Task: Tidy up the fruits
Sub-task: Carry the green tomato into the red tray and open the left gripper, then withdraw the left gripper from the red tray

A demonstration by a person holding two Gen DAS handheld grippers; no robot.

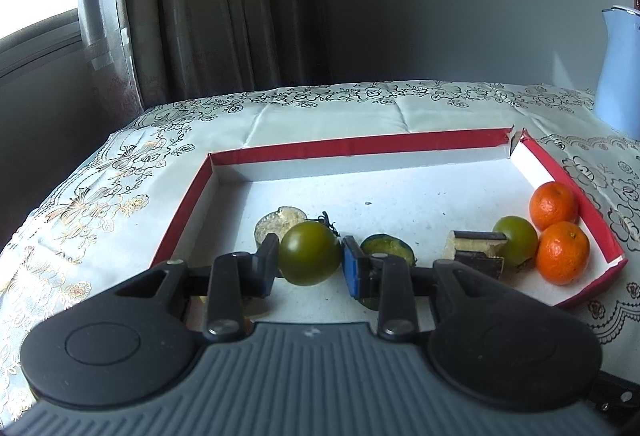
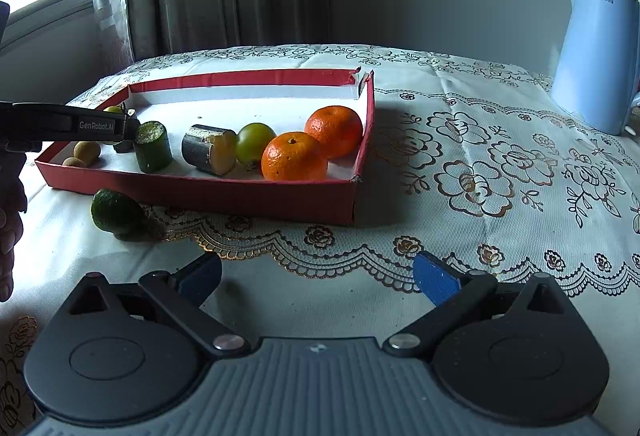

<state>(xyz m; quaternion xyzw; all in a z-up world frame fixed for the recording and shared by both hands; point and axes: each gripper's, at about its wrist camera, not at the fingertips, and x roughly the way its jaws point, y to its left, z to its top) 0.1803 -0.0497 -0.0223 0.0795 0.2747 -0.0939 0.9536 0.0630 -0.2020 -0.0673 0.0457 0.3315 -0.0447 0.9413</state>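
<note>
From the left wrist, the left gripper [image 1: 310,262] clamps a green tomato [image 1: 309,253] over the floor of the red tray [image 1: 352,146] (two oranges [image 1: 554,205] sit in its right corner).

From the right wrist, the right gripper [image 2: 318,278] hangs wide and empty over the tablecloth [image 2: 500,164], near a lime [image 2: 115,211] lying outside the tray.

A home: curtains [image 1: 192,8], embroidered tablecloth [image 2: 480,164] and electric kettle [image 2: 592,56] beside a window.
</note>
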